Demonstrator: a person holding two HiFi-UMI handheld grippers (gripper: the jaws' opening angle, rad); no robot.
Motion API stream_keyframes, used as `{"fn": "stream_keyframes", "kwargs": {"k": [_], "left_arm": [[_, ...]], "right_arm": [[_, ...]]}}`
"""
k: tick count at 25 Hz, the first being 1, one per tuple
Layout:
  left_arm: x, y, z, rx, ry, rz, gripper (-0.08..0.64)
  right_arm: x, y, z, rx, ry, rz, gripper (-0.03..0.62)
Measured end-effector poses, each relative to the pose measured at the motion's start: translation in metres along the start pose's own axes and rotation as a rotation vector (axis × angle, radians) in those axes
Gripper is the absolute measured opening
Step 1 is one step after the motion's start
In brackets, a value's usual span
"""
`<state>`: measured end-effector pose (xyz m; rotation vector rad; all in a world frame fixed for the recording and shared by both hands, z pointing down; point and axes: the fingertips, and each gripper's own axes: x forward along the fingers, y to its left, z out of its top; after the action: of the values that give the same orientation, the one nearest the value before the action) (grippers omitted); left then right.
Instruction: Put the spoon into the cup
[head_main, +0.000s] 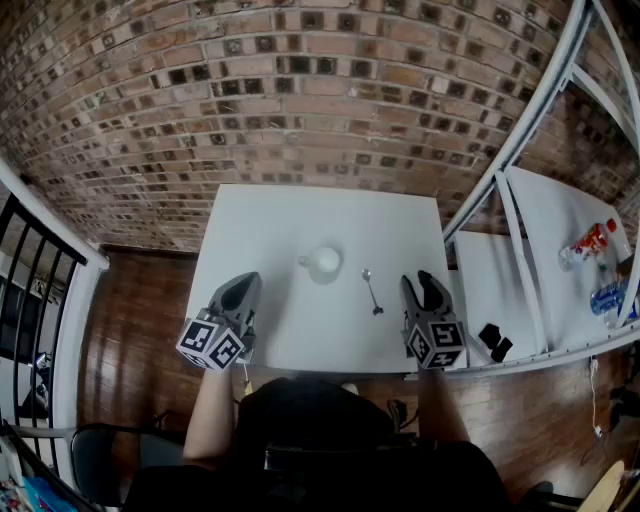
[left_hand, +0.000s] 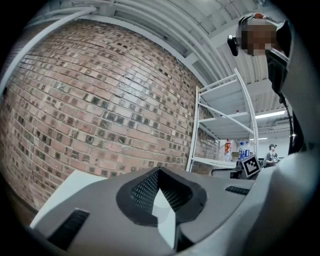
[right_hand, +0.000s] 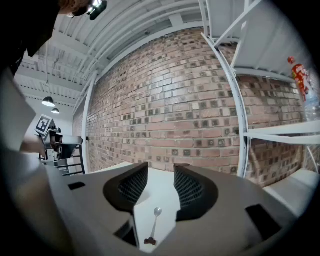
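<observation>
1. While the right gripper hovers at the lower right of the worktop, its jaws stand well apart and empty.
2. The spoon lies flat just left of it, its long axis running up the frame with the bowl uppermost. The cup sits further left.
3. The left gripper, jaws closed on nothing, is farther off.

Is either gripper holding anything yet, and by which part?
Nothing is held. The right gripper has its jaws apart, with the spoon lying untouched on the table ahead of them. The left gripper is shut on nothing.
</observation>
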<state>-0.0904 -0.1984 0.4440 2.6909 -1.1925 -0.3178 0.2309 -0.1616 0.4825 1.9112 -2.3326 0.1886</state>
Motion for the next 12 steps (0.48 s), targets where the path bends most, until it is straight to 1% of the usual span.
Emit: {"fn": "stream_keyframes", "kwargs": {"k": [4,12], "left_arm": [[0.001,0.006,-0.007,-0.005,0.017,0.009,0.003],[-0.007,0.012,-0.016,-0.013,0.045,0.023,0.003]], "right_arm": [[0.008,0.006,-0.022,0.006,0.045,0.002,0.171],[0.02,0.009,-0.094,-0.019,0.248,0.014,0.172]]}}
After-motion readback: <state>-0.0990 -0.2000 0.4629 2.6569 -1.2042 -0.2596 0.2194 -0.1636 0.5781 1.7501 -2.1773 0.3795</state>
